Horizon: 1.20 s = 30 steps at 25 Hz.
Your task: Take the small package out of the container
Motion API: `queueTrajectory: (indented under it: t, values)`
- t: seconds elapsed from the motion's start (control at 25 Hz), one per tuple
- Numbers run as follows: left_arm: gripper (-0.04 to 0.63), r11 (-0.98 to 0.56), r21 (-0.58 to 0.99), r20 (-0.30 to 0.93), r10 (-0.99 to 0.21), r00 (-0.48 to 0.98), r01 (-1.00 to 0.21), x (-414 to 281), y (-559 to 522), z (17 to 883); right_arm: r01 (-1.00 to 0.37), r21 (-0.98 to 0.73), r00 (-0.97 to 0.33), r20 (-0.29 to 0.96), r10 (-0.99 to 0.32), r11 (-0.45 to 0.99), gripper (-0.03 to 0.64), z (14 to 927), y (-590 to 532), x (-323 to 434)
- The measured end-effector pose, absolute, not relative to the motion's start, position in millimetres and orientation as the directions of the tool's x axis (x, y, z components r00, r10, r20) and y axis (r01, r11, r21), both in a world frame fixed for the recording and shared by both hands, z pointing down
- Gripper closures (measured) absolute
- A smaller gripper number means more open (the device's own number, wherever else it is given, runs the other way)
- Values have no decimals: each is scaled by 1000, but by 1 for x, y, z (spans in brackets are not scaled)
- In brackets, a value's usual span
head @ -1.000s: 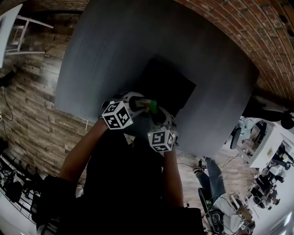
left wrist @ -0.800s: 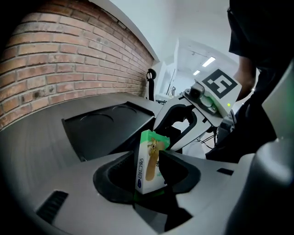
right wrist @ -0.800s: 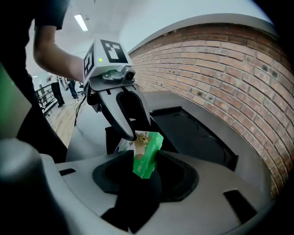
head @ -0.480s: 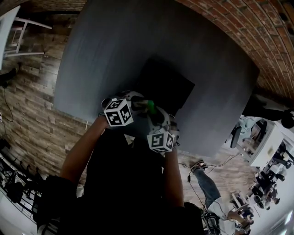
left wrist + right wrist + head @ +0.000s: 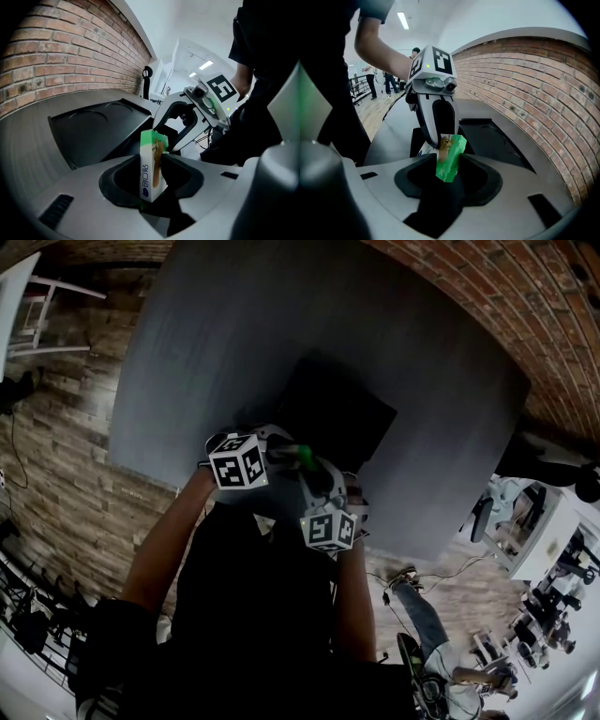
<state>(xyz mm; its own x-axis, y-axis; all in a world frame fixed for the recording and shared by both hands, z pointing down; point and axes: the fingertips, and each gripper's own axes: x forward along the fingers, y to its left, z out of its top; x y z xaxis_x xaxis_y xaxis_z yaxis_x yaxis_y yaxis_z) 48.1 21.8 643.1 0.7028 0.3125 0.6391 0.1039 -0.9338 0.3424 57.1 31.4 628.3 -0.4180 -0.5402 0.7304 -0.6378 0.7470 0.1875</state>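
small package (image 5: 305, 457), green and white: centre of frame, at lower edge of black container (image 5: 342, 413), apparently lifted out, above grey table (image 5: 234, 324). left gripper (image 5: 151, 185) clamped on one end, right gripper (image 5: 449, 173) clamped on other. risk: crushing or tearing through opposed pull or twist; dropping through uneven release

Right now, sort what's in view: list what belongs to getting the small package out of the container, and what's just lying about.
Part of the job: small package, clamped by both left gripper and right gripper; black container on the table.
Just there: grey table; brick wall; people standing in the background.
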Motion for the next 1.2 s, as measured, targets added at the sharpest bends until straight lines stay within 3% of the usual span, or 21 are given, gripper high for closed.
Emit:
queueTrajectory:
  t: [0.56,1.2]
  values:
    - [483,-922,364,610,345,714,135,47,31,632,-631,204,-410,732,-545,748,459,627,34,63]
    - [488,-948,306,607,260,751,81,50,35,620,-680,211,-402,694,-598,702,466,611,38,73]
